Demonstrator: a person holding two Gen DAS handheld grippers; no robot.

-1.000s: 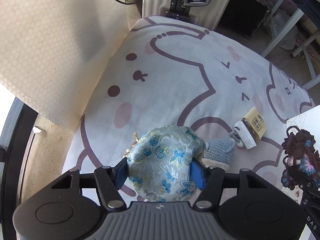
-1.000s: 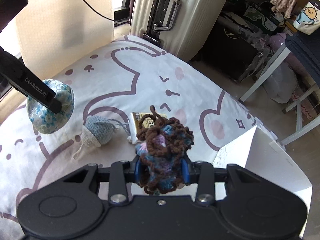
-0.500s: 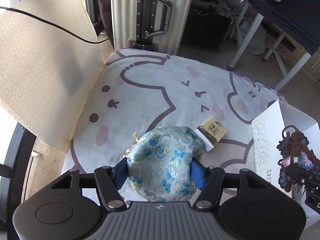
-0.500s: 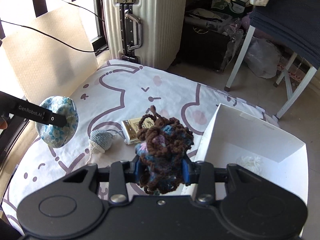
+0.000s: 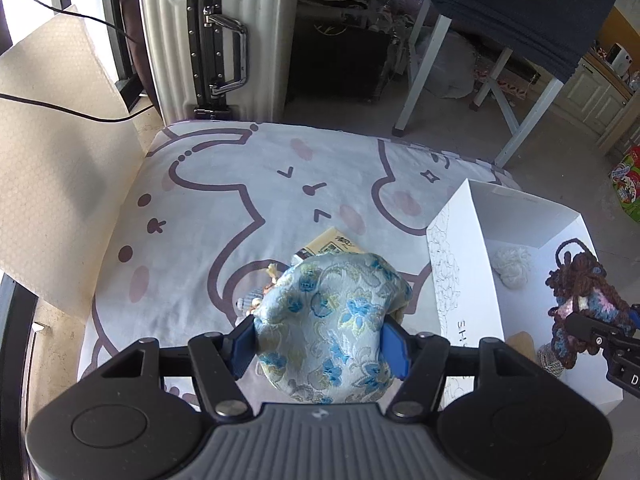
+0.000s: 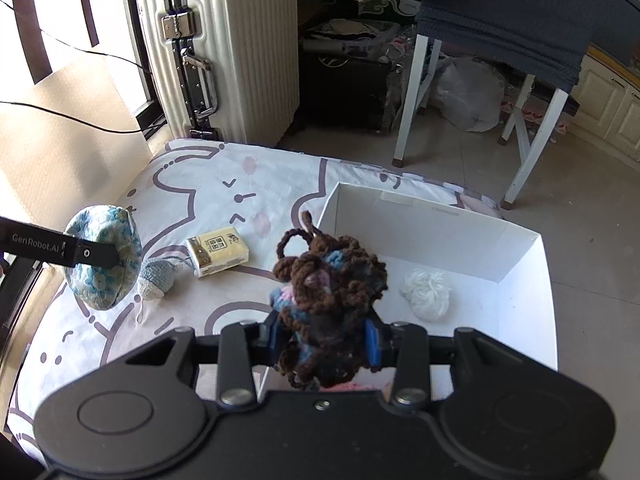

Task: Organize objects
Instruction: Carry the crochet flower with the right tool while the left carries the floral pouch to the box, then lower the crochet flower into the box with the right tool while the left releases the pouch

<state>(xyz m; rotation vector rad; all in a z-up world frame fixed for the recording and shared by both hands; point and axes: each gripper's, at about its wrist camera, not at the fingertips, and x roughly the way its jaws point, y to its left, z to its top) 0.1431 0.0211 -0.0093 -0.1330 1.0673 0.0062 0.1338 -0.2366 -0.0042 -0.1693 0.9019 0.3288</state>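
My left gripper (image 5: 320, 336) is shut on a blue floral fabric pouch (image 5: 328, 320) and holds it above the printed mat (image 5: 240, 184); the pouch also shows in the right wrist view (image 6: 104, 256). My right gripper (image 6: 320, 332) is shut on a brown crochet doll (image 6: 332, 292), held over the left edge of the white box (image 6: 512, 248); the doll also shows in the left wrist view (image 5: 580, 296). A white yarn ball (image 6: 426, 294) lies in the box. A yellow tissue pack (image 6: 218, 250) and a small blue knitted toy (image 6: 156, 280) lie on the mat.
A white suitcase (image 6: 224, 52) stands behind the mat. A beige cardboard panel (image 5: 52, 160) with a black cable lines the left side. White table legs (image 6: 408, 104) and a black bag stand on the floor beyond.
Both grippers have risen and swung right with their loads. The white box and its yarn ball have come fully into view. The doll now hangs over the box edge.
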